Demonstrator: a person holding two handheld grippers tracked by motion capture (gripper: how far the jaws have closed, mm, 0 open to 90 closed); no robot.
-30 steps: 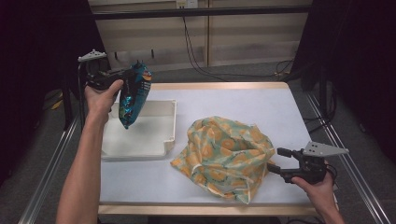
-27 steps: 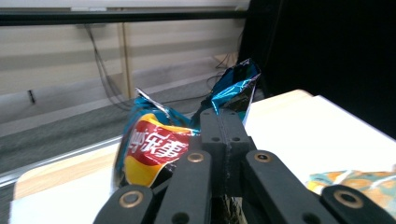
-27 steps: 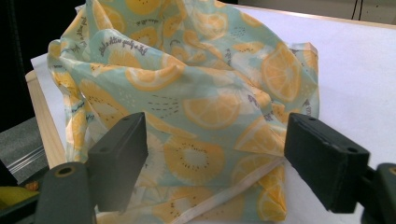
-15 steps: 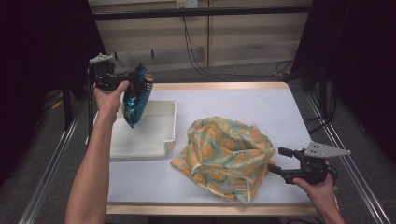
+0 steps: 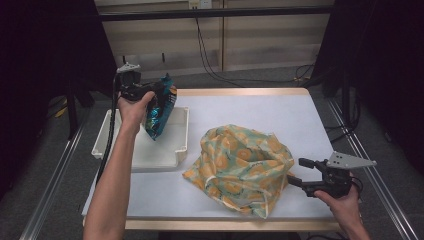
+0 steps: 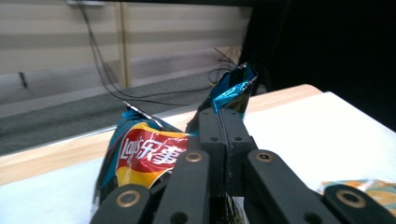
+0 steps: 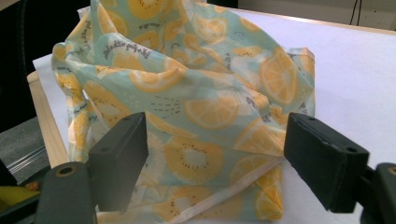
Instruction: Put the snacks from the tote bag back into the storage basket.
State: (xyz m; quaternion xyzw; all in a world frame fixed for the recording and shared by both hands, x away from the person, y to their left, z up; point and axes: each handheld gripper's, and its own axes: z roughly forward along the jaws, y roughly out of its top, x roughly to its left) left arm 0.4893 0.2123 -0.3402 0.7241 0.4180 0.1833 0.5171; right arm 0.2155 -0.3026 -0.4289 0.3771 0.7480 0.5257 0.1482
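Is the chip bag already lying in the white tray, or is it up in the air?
In the air. The left tool pinches the chip bag by its top, so it hangs above the white tray.

Dim surrounds, bright tabletop, sharp pics

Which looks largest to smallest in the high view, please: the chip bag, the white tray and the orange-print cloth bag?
1. Orange-print cloth bag, though it only narrowly outsizes the tray.
2. White tray, partly hidden by the forearm.
3. Chip bag, clearly the smallest, though raised nearer the camera.
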